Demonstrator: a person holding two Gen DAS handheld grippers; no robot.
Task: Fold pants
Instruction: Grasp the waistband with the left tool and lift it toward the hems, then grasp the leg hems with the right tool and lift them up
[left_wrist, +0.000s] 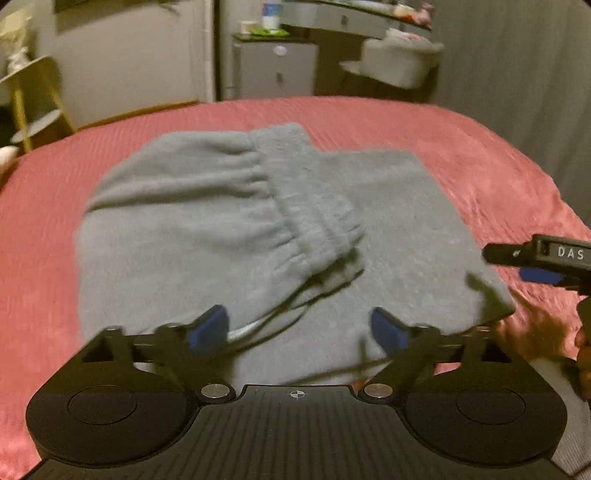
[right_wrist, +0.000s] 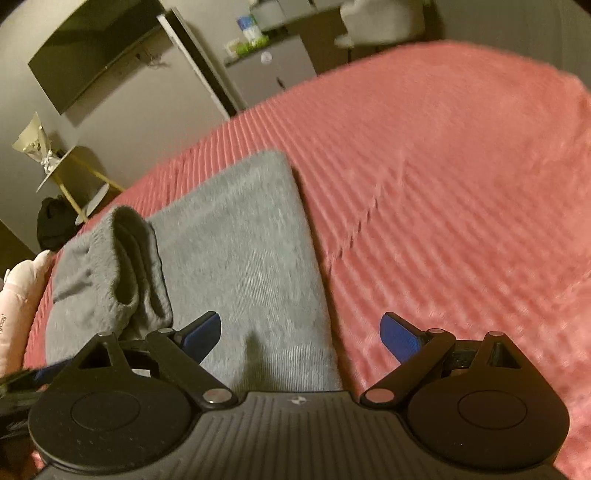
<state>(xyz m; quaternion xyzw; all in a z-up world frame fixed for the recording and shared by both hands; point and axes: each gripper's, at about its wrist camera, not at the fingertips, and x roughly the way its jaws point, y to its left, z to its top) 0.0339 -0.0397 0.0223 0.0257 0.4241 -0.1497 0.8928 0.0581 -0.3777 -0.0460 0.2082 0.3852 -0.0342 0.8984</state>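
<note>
Left wrist view: one pair of grey sweatpants (left_wrist: 229, 221), folded, lying flat on the bed (left_wrist: 461, 147); elastic waistband (left_wrist: 314, 206) laid across the top of the stack, one dark drawstring (left_wrist: 295, 310) trailing toward the camera. Two grippers counted. Left gripper (left_wrist: 299, 328) jaws spread wide, nothing between the blue pads, poised over the near edge of the cloth (contact not seen). Right gripper (left_wrist: 532, 258) enters at the right edge of this view; a hand (left_wrist: 583, 354) shows below it.

Right wrist view: right gripper (right_wrist: 301, 336) also spread wide, empty, straddling the right border of the sweatpants (right_wrist: 236, 258) and the bedspread.

Surface: pink ribbed bedspread (right_wrist: 443, 184), a few shallow creases. Room: one dark wall-mounted screen (right_wrist: 96, 55), one yellow-legged side table (left_wrist: 33, 96), one small grey cabinet (left_wrist: 277, 66) with a bottle (left_wrist: 271, 14) on it, one pale chair (left_wrist: 399, 62). Both frames motion-blurred.
</note>
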